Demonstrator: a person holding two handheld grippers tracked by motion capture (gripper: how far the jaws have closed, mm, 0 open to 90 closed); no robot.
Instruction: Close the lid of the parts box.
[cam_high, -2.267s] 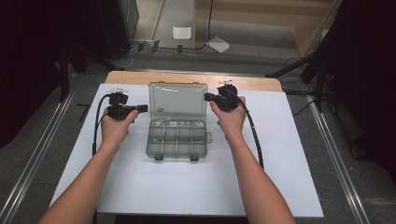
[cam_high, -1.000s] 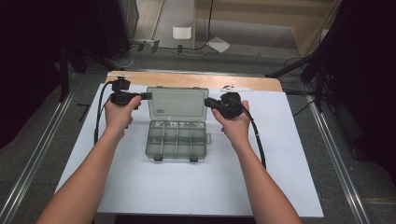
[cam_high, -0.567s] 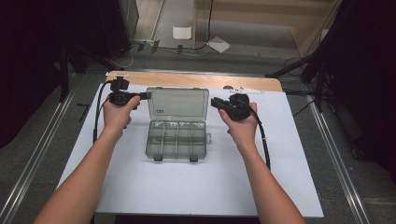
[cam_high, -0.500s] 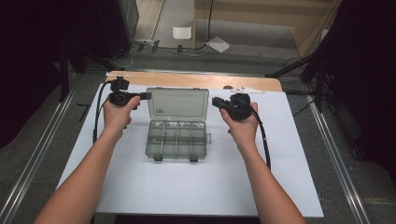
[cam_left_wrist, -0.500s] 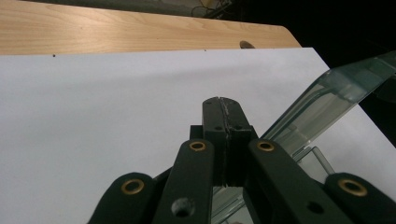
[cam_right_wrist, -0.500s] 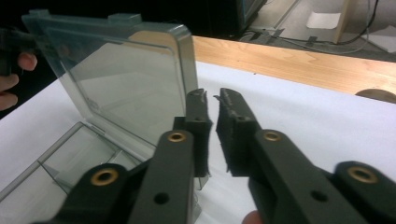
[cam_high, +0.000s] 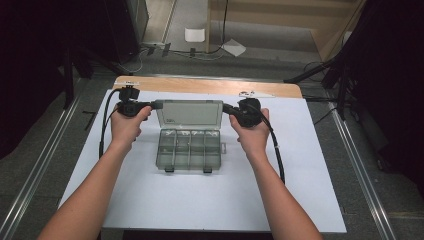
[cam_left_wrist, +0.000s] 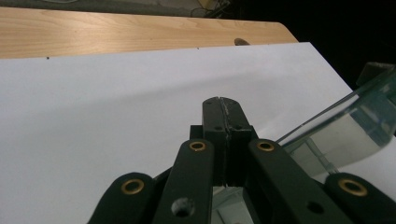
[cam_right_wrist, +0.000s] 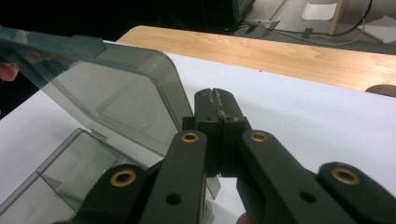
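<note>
A person sits at a table covered by a white sheet (cam_high: 150, 200), holding a black two-jaw gripper in each hand. Between the hands lies a clear plastic organiser box (cam_high: 189, 148) with its lid (cam_high: 189, 113) standing raised at the far side.

The left gripper (cam_high: 156, 105) sits just beside the lid's left edge; its jaws are pressed flat together with nothing between them. The right gripper (cam_high: 227, 108) sits just beside the lid's right edge. Its jaws have just been closing and now meet, also empty; in the right gripper view the rounded lid corner (cam_right_wrist: 161, 70) stands just to the left of the closed tips, close but not pinched.

The step in hand looks like moving the lid with closed tips, one at each side. To do it well, both tips should push evenly and slowly, so that the light box neither twists nor slides on the smooth sheet.

The box is smoky, see-through, hard plastic, rectangular with rounded corners, its base split by thin walls into small empty compartments. Two small dark latches (cam_high: 170, 170) sit on the near edge. The gripper arms are matte black with brass-coloured rivets. Bare pale wood (cam_high: 200, 86) shows beyond the sheet.
</note>
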